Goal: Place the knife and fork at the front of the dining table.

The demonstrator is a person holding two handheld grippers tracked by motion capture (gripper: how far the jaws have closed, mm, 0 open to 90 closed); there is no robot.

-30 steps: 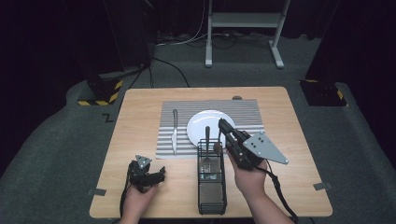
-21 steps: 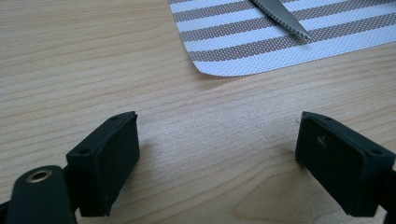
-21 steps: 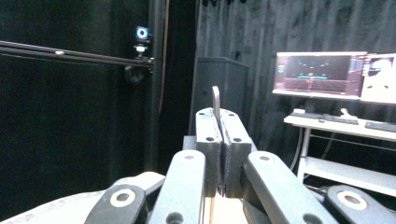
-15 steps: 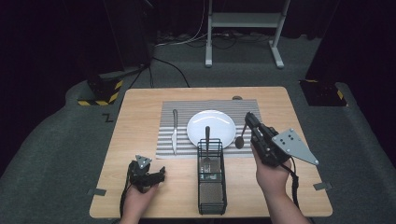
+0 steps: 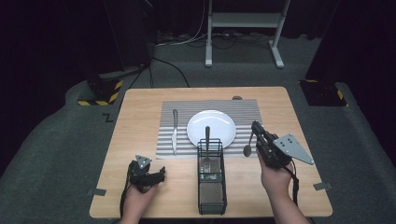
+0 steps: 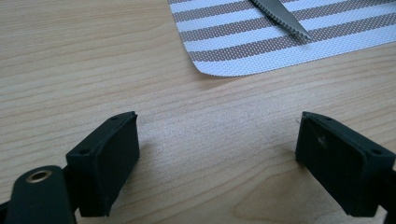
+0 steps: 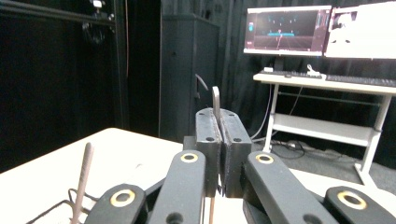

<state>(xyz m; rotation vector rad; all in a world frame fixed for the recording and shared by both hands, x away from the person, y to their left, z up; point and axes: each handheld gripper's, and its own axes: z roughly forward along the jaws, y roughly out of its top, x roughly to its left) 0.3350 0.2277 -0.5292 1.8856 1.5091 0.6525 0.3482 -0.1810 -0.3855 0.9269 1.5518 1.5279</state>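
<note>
We pinch the spoon (image 5: 248, 144) by its thin handle in the right gripper (image 5: 256, 129), bowl hanging below the fingers; light, stiff, slippery. Left gripper (image 5: 161, 174) fingers spread, empty.

I saw a pale matt wood-grain table (image 6: 93, 56), a woven striped cloth placemat (image 6: 261, 42), a glossy white plate (image 5: 219, 122), a black wire caddy (image 5: 212, 186) and a dull metal spoon (image 5: 247, 148) between matt black jaws.

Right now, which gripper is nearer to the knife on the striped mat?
Left. The left gripper rests open on the table just below the knife, off the mat's corner. The right gripper, shut on a spoon, is across the plate, at the mat's far side.
</note>
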